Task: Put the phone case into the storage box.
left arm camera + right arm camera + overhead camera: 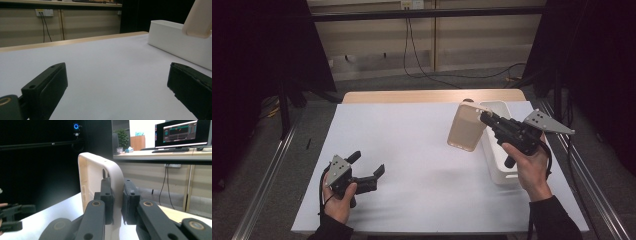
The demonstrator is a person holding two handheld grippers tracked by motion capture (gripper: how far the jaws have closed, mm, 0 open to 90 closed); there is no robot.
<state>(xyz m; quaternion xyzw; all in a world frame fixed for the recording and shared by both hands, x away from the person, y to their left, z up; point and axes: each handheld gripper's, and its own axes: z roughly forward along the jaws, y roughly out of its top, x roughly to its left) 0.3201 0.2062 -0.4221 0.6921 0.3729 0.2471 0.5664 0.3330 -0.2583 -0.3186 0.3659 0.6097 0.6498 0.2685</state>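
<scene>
Near edge: my left gripper (pixel 371 176) low over white desk (pixel 412 165), jaws wide apart, empty, probably waiting to receive. Farther right: my right gripper (pixel 485 118) clamped on rim of beige tray (pixel 466 127), held tilted, clear of desk, just beside white bin (pixel 499 150); rim grip leaves body free for handover.

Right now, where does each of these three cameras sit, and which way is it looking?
High view: above the person's side, looking forward and down on the table; both hands show, left gripper open, right gripper clamping a beige tray.
Left gripper view: low over the table, between its open jaws, toward the white bin.
Right gripper view: along its jaws.
Shared: the tray appears in all three views.
</scene>
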